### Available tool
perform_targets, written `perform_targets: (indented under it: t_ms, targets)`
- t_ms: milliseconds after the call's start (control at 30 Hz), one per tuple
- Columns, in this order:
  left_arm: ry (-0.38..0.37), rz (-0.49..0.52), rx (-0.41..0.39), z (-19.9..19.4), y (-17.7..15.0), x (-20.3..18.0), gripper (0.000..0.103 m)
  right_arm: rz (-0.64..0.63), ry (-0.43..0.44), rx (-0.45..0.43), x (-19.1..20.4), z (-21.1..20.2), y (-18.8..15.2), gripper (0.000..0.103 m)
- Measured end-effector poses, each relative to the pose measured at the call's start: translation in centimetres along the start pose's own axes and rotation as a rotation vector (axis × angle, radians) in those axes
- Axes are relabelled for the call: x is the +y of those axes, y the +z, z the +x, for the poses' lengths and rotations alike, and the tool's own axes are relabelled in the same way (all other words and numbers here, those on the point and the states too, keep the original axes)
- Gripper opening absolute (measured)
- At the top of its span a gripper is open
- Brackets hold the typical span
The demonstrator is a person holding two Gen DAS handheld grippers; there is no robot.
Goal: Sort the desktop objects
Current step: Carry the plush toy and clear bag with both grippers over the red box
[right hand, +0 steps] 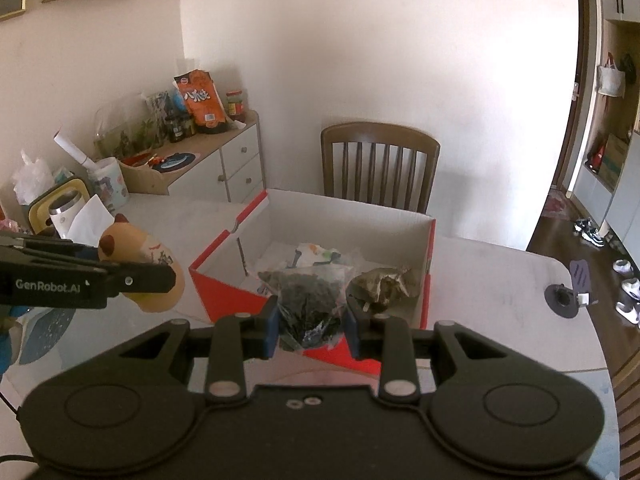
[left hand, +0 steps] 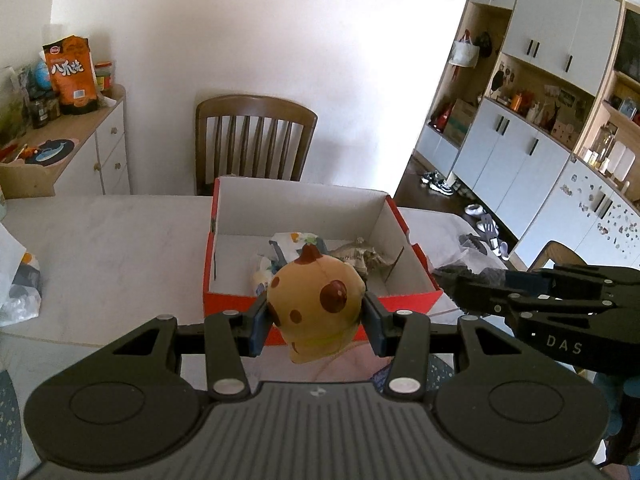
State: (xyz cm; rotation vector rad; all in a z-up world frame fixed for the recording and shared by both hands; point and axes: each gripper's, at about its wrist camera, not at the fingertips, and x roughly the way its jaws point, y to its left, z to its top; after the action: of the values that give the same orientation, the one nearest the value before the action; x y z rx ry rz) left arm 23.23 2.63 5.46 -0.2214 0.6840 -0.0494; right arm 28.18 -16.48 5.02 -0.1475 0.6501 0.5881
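A tan plush toy (left hand: 314, 308) with brown spots is pinched between the blue pads of my left gripper (left hand: 316, 320), held in the air just short of the near wall of the red box (left hand: 320, 302). In the right wrist view my right gripper (right hand: 311, 326) is shut on a clear bag of dark dried bits (right hand: 308, 300), also above the near wall of the red box (right hand: 228, 292). The plush toy (right hand: 140, 260) and the left gripper (right hand: 132, 280) show at the left of that view. Inside the box lie a printed white packet (left hand: 296, 240) and a crumpled brownish wrapper (right hand: 384, 284).
A wooden chair (left hand: 254, 140) stands behind the pale table (left hand: 104, 248). A plastic bag (left hand: 18, 284) lies on the table's left. A side cabinet (right hand: 224, 160) with snack bags and jars is at the far left; a cup and tissue box (right hand: 76, 212) sit near it.
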Motion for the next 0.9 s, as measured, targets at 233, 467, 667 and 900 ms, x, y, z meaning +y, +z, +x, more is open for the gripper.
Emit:
perform_targets:
  t_ms: [233,467,667,900]
  targets:
    - [-0.003,0.008,0.012,1.6,1.0,-0.1,0.046,0.002,-0.004,0.012,-0.8,1.2,0.7,0.032]
    - [0.005,0.009,0.021,3.6,2.5,-0.1,0.046,-0.003,-0.004,0.018,-1.8,2.4,1.6,0.032]
    - [0.016,0.014,0.028,5.6,3.7,0.1,0.046,-0.009,0.000,0.027,-2.8,4.0,2.3,0.032]
    - [0.036,0.021,0.047,8.3,5.2,0.6,0.046,-0.013,0.005,0.053,-4.2,6.5,2.8,0.032]
